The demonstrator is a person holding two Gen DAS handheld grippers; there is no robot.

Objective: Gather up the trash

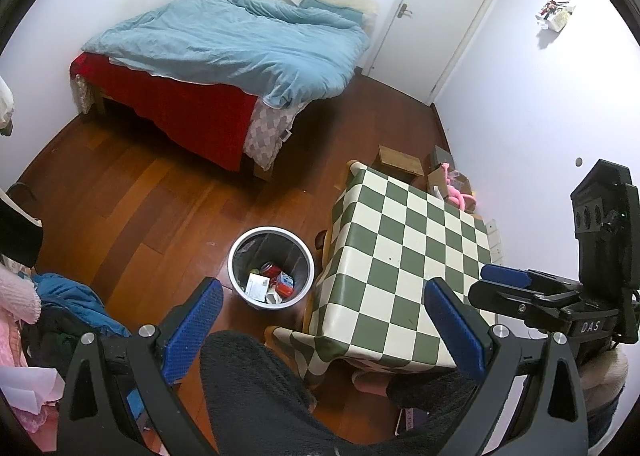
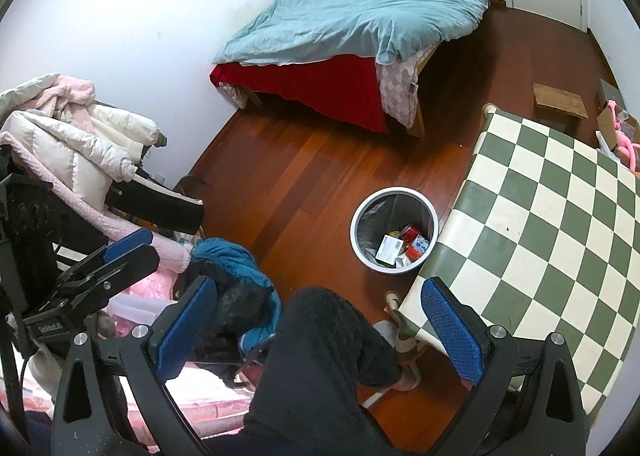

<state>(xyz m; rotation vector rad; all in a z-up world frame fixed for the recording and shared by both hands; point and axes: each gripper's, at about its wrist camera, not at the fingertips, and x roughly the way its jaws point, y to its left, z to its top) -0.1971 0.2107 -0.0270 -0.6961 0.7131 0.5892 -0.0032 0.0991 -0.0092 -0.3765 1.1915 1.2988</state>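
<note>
A white round trash bin (image 1: 271, 267) with a dark liner stands on the wood floor beside the table; it also shows in the right wrist view (image 2: 395, 229). Inside lie a white carton, a red can and small packets (image 1: 272, 283). My left gripper (image 1: 324, 330) is open and empty, held high above the floor and my knee. My right gripper (image 2: 320, 332) is open and empty too. The right gripper also shows at the right edge of the left wrist view (image 1: 508, 288). The left gripper shows at the left of the right wrist view (image 2: 124, 252).
A table with a green-and-white checked cloth (image 1: 412, 256) stands right of the bin. A bed with a blue duvet (image 1: 240, 40) lies beyond. Clothes are piled at the left (image 2: 80, 144). A wooden stool (image 1: 400, 162) and boxes with a pink toy (image 1: 456, 188) sit behind the table. My dark-trousered leg (image 2: 320, 356) is below.
</note>
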